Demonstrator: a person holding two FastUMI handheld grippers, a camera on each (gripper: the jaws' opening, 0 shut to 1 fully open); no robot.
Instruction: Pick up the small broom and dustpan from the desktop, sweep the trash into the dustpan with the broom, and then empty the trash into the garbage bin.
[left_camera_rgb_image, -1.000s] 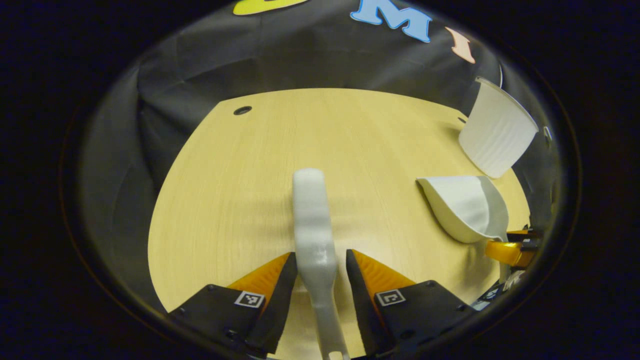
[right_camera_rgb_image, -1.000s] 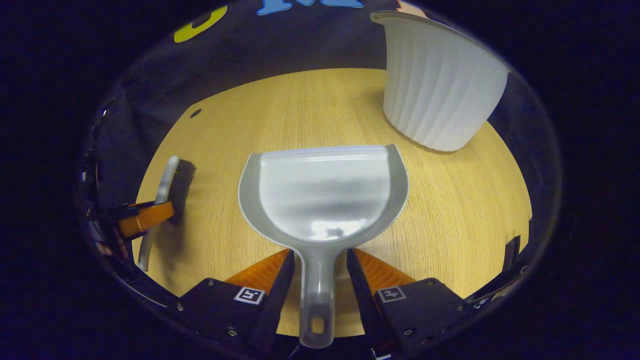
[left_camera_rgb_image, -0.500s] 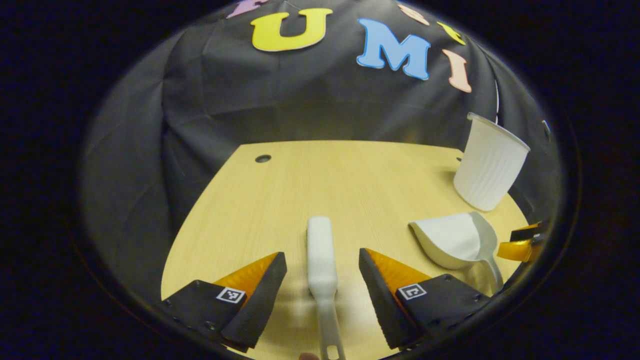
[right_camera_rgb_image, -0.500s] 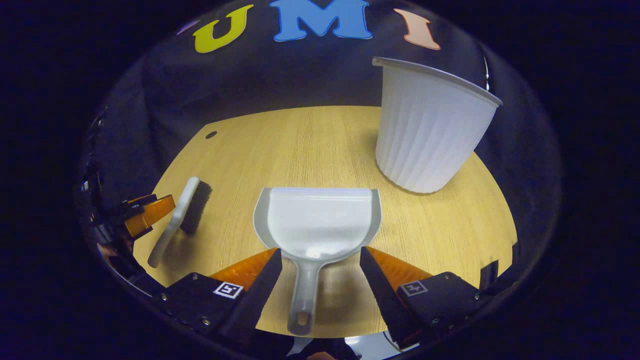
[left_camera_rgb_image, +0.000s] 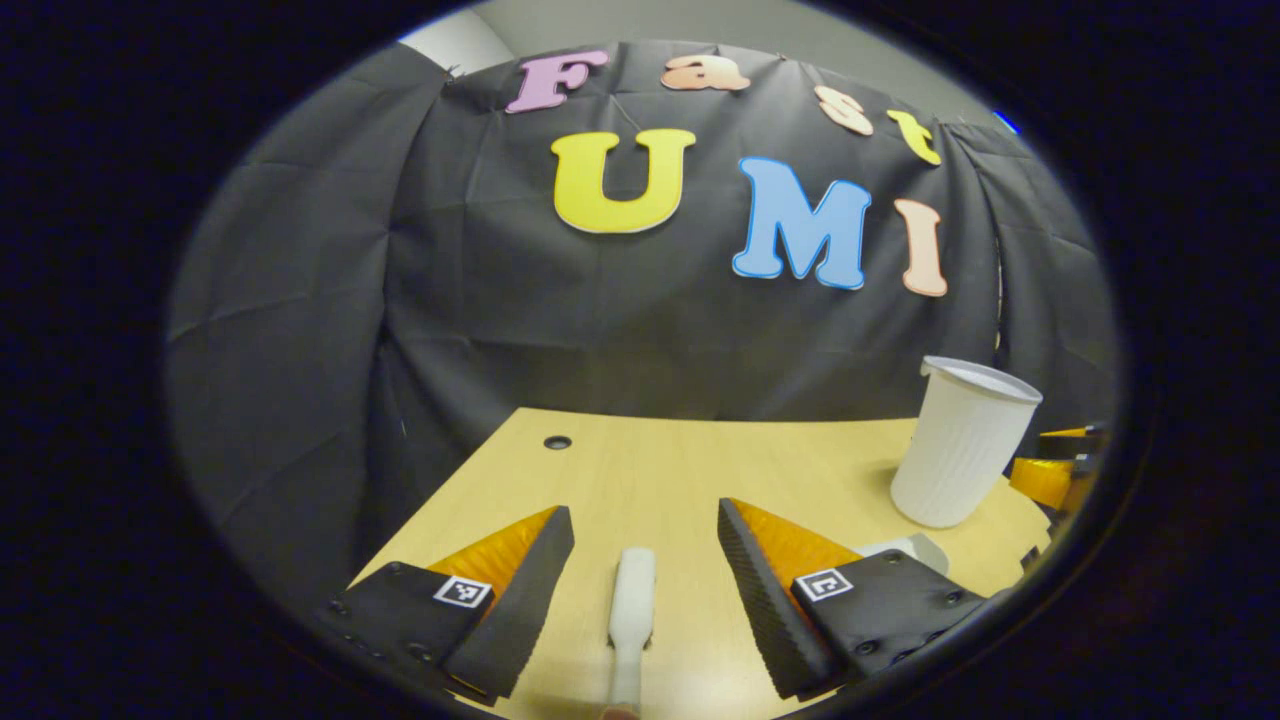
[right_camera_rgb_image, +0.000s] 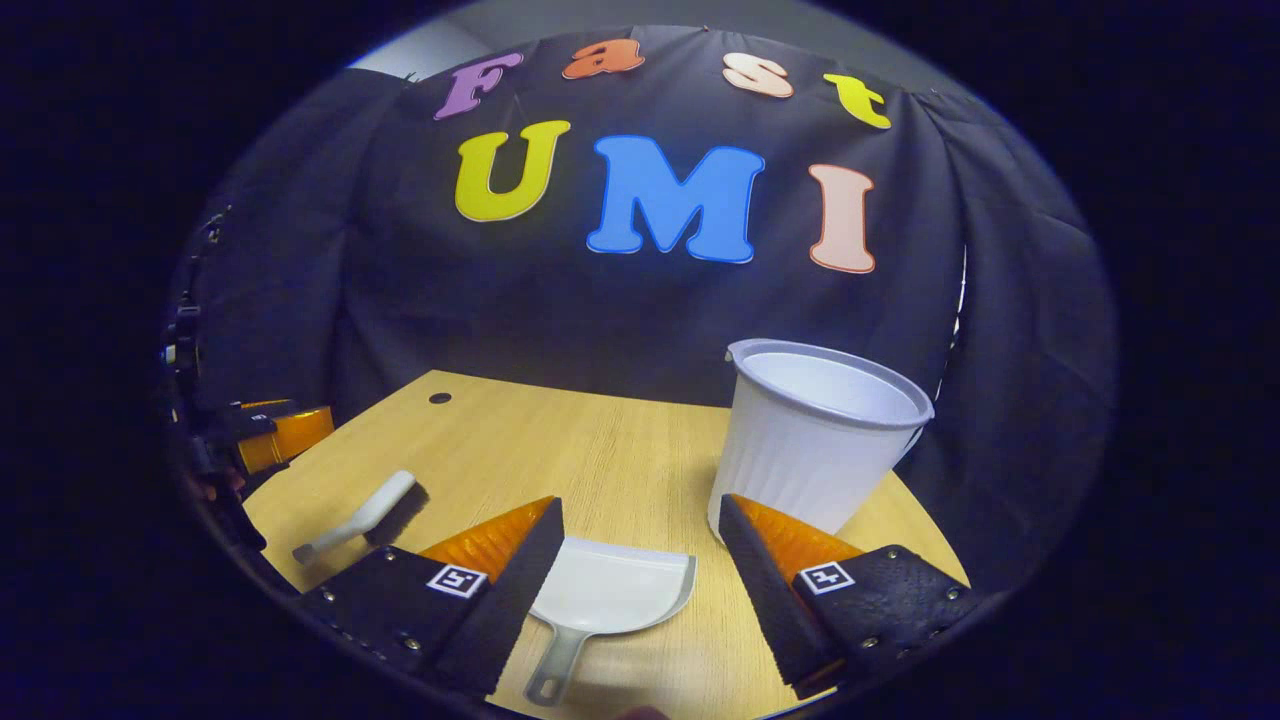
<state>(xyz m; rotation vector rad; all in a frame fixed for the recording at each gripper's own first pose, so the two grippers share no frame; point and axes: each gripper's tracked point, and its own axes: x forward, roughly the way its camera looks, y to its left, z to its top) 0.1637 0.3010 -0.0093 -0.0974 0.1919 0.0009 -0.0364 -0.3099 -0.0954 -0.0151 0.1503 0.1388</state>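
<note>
A: Left gripper view. We see the left gripper (left_camera_rgb_image: 645, 545) with its fingers (left_camera_rgb_image: 520, 575) spread wide and nothing between them touching either one. The small broom (left_camera_rgb_image: 632, 610) lies flat on the desktop (left_camera_rgb_image: 650, 470), lengthwise in the gap, its back upward, apart from both fingers. Its handle runs toward the lower edge of the view.

B: Agreed. We note the garbage bin (left_camera_rgb_image: 960, 445), a ribbed white cup shape, standing upright at the far right of the desktop. Just below it, past the right-hand finger, a pale rim of the dustpan (left_camera_rgb_image: 915, 548) peeks out. At the right edge, beside the bin, we see part of the right gripper (left_camera_rgb_image: 1050, 475).

A: Right gripper view. The right gripper (right_camera_rgb_image: 640, 530) is also spread wide, holding nothing. The dustpan (right_camera_rgb_image: 610, 600) rests flat on the desktop (right_camera_rgb_image: 560, 450) below and between the fingers (right_camera_rgb_image: 770, 570). Its scoop points away from us, and its handle angles toward the lower left, close beside the left-hand finger. Whether it touches that finger we cannot tell.

B: The garbage bin (right_camera_rgb_image: 815, 440) stands upright just behind the right-hand finger, mouth open upward. The small broom (right_camera_rgb_image: 365, 515) lies well to the left, bristles toward the dustpan side. Beyond it, at the left edge, we see part of the left gripper (right_camera_rgb_image: 270, 435).
</note>
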